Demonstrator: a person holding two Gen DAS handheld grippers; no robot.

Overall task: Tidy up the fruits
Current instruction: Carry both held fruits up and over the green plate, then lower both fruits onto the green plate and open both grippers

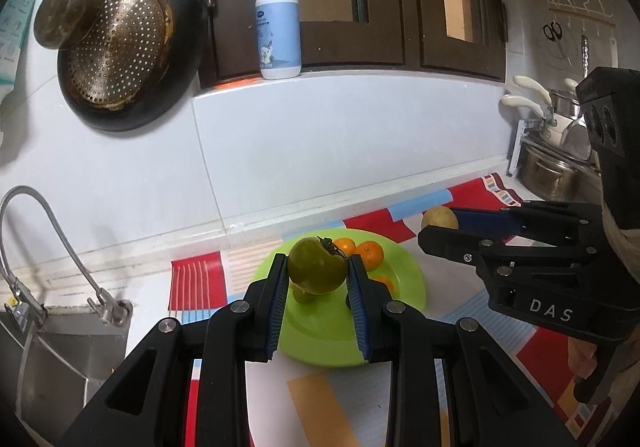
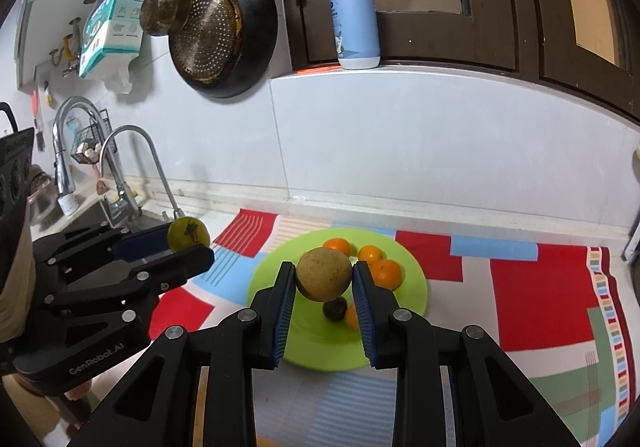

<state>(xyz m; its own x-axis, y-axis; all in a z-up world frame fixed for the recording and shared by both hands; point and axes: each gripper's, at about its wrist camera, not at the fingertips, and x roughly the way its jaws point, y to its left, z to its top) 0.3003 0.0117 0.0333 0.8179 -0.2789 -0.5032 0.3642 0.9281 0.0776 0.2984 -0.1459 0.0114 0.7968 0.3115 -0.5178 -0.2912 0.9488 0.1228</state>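
Note:
My left gripper [image 1: 318, 269] is shut on a green tomato [image 1: 317, 265] and holds it above the lime-green plate [image 1: 320, 343]. My right gripper [image 2: 324, 275] is shut on a brown round fruit [image 2: 324, 273], also above the plate [image 2: 312, 347]. On the plate lie several oranges [image 2: 384, 271] and a small dark fruit [image 2: 335, 309]. The right gripper shows in the left wrist view [image 1: 440, 225] at the right, with the brown fruit [image 1: 439, 218]. The left gripper shows in the right wrist view [image 2: 188, 243] at the left, with the tomato [image 2: 188, 233].
A patterned mat [image 2: 532, 295] covers the counter. A sink [image 1: 60, 351] with a tap [image 2: 132, 167] lies at the left. A pan with a strainer [image 1: 128, 47] hangs on the wall. A soap bottle [image 1: 278, 27] stands on the sill. Pots [image 1: 552, 151] stand at the right.

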